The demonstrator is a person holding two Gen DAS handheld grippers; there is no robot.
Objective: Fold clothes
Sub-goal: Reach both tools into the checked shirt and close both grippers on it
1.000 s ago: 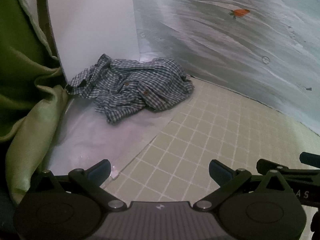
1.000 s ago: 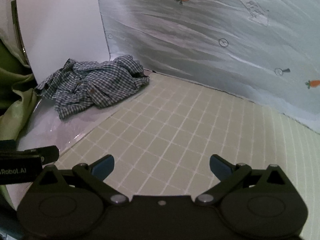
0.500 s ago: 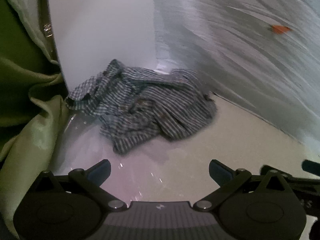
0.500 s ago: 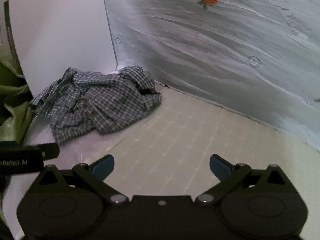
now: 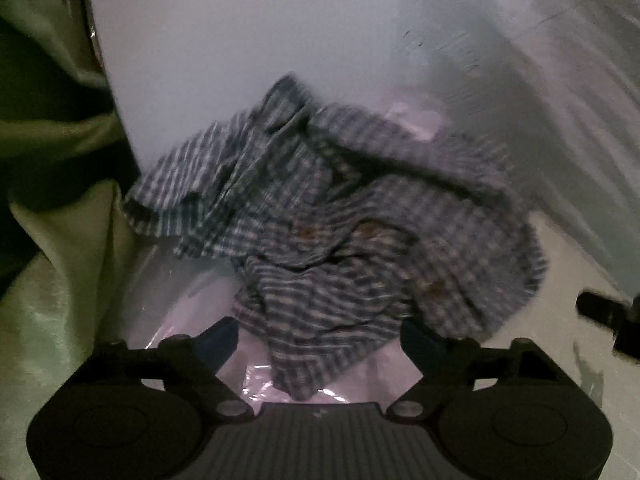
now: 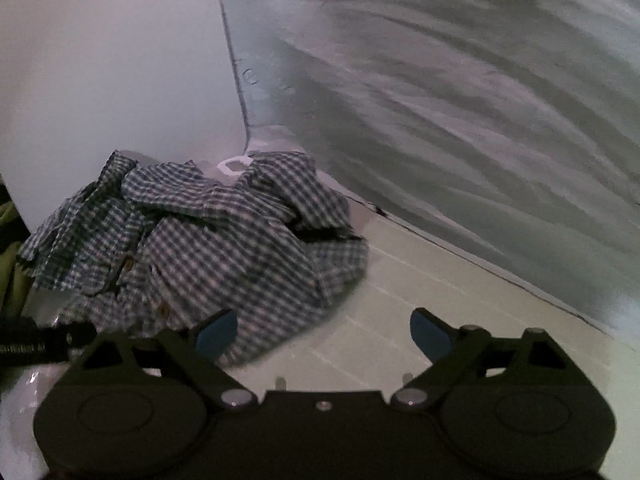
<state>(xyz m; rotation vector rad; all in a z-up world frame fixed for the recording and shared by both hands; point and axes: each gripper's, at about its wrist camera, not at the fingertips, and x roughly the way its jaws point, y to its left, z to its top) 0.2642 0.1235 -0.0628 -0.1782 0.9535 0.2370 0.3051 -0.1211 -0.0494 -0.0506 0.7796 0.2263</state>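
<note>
Folding not begun: the checked shirt lies crumpled just ahead of both grippers' released jaws, nothing grasped.

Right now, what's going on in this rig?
A person holds two claws over a crumpled checked shirt heaped in the corner against the white board. The left claw is open with the shirt's near edge between its fingers; the right claw is open beside the heap. Nothing is gripped or folded yet.

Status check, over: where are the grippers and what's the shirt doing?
Left gripper open, over shirt's near edge. Right gripper open, empty. Checked shirt crumpled in corner, unfolded. Green cloth alongside, left.
</note>
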